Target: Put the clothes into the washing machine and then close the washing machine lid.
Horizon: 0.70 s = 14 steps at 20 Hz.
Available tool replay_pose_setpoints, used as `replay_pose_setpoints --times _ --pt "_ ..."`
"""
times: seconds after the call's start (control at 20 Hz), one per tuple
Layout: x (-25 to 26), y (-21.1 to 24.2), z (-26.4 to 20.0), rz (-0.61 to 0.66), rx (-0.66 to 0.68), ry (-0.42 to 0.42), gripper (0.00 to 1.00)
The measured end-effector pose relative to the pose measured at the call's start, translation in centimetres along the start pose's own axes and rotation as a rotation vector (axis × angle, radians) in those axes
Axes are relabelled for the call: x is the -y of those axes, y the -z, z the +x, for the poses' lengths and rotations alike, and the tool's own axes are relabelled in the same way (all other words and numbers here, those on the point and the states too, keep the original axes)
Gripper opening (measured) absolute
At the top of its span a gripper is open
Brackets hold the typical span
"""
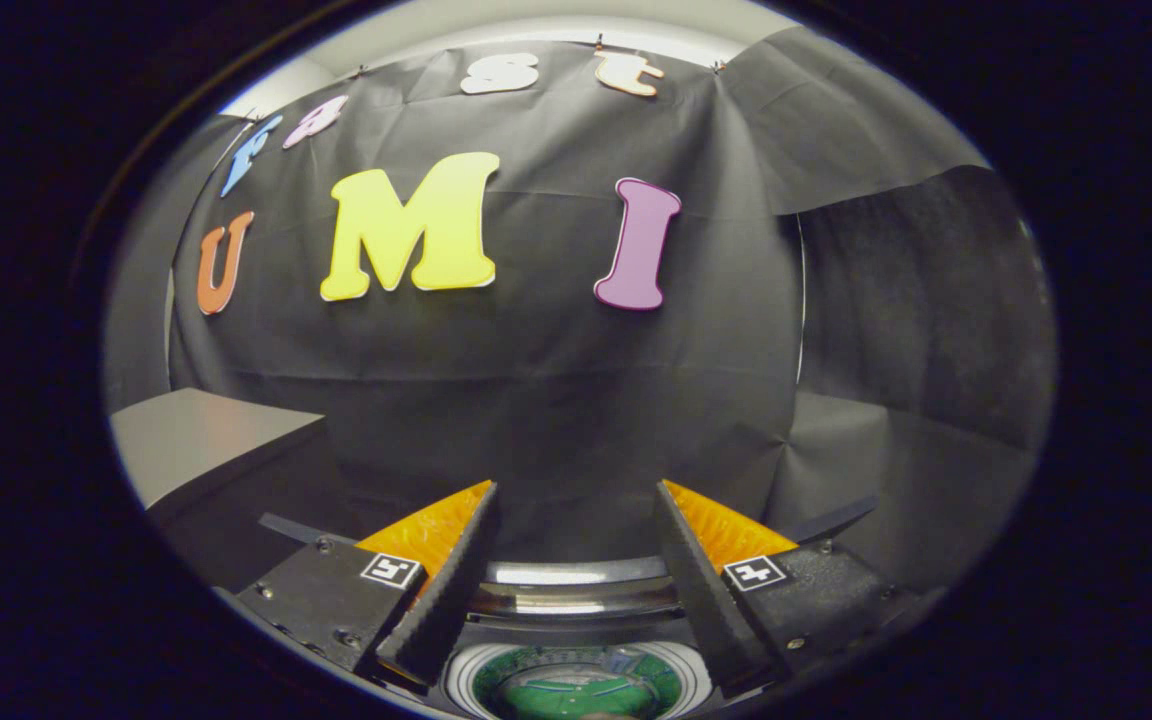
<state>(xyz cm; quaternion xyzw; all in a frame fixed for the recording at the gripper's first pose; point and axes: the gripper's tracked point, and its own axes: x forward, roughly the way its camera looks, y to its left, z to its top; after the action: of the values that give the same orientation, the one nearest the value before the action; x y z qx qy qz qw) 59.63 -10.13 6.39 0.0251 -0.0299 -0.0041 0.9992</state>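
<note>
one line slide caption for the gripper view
Open gripper with nothing between its fingers faces the booth's black cloth wall, above a round rim, with a grey surface off to one side.

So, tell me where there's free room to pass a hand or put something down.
Free patches: the grey ledge beside the black cloth wall, and the open gap between the hand-held gripper fingers, which stand apart holding nothing. Crowded: down between the fingers, where the washer's round opening with green inside sits close under its metal rim.
</note>
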Motion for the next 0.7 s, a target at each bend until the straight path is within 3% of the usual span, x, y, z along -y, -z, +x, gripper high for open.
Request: replay_pose_setpoints --times 0.35,0.7 --pt "-0.1 2.5 -2.8 -0.071 -0.055 -0.028 0.95" --pt "0.6 4.3 -3.4 -0.053 -0.117 -0.021 0.96"
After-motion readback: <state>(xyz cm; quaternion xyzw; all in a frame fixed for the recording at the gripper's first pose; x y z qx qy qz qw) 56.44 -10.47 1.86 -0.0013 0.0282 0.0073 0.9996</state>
